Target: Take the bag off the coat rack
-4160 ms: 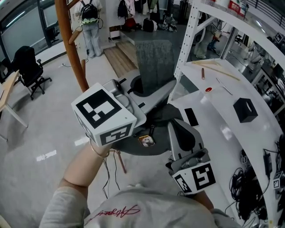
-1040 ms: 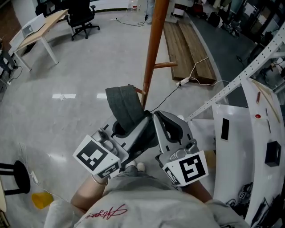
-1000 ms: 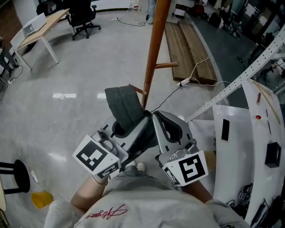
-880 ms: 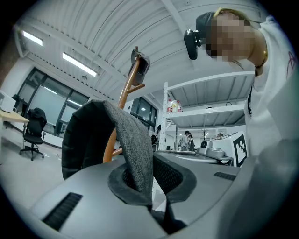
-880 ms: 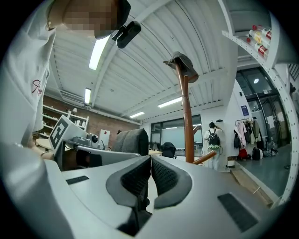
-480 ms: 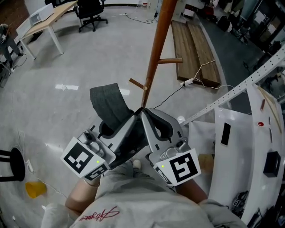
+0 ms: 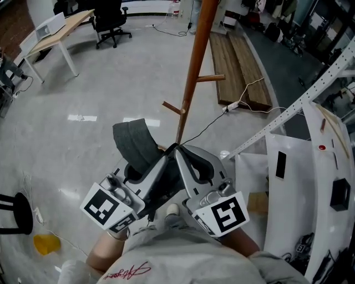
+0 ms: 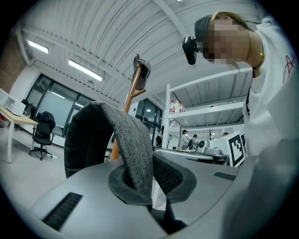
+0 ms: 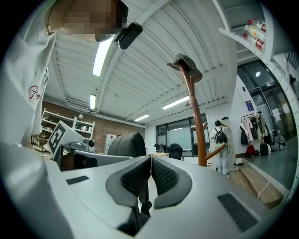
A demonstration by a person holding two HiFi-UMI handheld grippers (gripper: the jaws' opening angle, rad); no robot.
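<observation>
My left gripper (image 7: pixel 168 154) is shut on a wide grey felt bag strap (image 7: pixel 135 145), which arches up and left out of the jaws (image 8: pixel 119 135). The bag's body is hidden under the grippers. My right gripper (image 7: pixel 181 153) is shut, its pads pressed together (image 9: pixel 150 161) with only a thin dark bit low in the seam. The two grippers' tips touch each other just in front of the foot of the brown wooden coat rack pole (image 7: pixel 194 72). The pole's pegs (image 7: pixel 211 79) are bare. In the left gripper view the pole (image 8: pixel 132 95) rises behind the strap.
A white shelving unit (image 7: pixel 299 183) with a perforated metal upright (image 7: pixel 288 111) stands close on the right. Wooden planks (image 7: pixel 238 61) and a cable (image 7: pixel 247 91) lie beyond the rack. A desk (image 7: pixel 50 33), office chair (image 7: pixel 111 16), black stool (image 7: pixel 14 213) and yellow object (image 7: pixel 44 243) are at the left.
Both grippers have shifted a little down and left in the head view, the strap going with the left one. Their tips have closed up against each other. Neither grip has changed.
</observation>
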